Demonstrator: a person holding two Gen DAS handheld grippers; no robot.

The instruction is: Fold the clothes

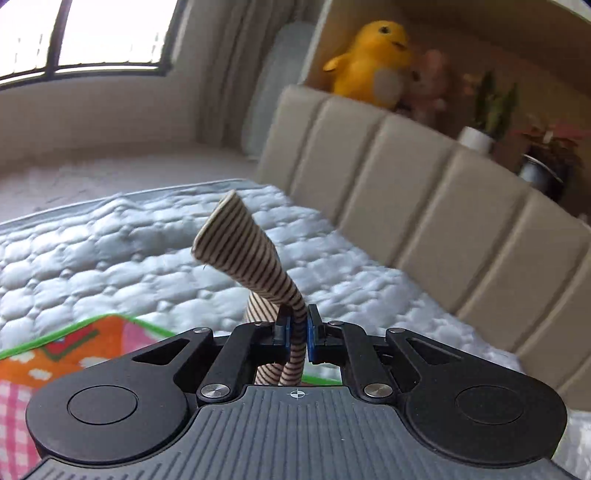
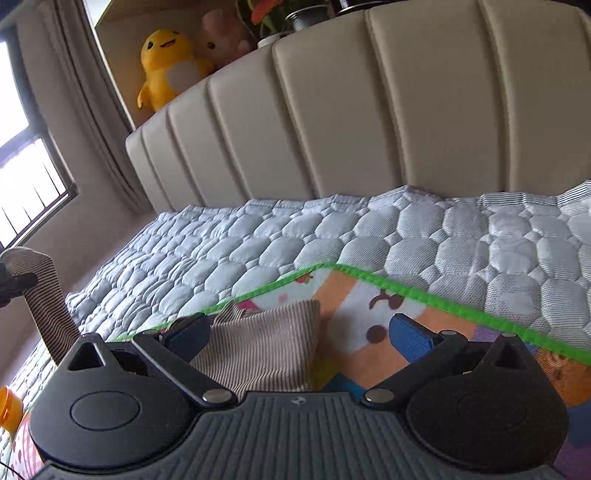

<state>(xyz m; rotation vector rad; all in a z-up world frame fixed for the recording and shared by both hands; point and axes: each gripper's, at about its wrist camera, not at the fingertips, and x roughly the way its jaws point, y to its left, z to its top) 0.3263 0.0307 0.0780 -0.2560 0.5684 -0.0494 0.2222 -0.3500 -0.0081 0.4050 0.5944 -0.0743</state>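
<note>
A beige garment with thin dark stripes [image 2: 266, 339] lies on a colourful play mat [image 2: 369, 310] on the bed. My left gripper [image 1: 296, 328] is shut on one sleeve [image 1: 243, 247] of it; the sleeve end sticks up above the jaws. That lifted sleeve also shows at the left edge of the right wrist view [image 2: 48, 302]. My right gripper [image 2: 299, 332] is open, low over the mat, with a corner of the garment between its fingers.
A white quilted mattress [image 2: 369, 236] carries the mat with a green border [image 1: 92, 339]. A beige padded headboard [image 2: 351, 122] stands behind. A yellow plush toy [image 1: 373, 59] and potted plants [image 1: 487, 110] sit on the shelf above. A window [image 1: 74, 33] is at left.
</note>
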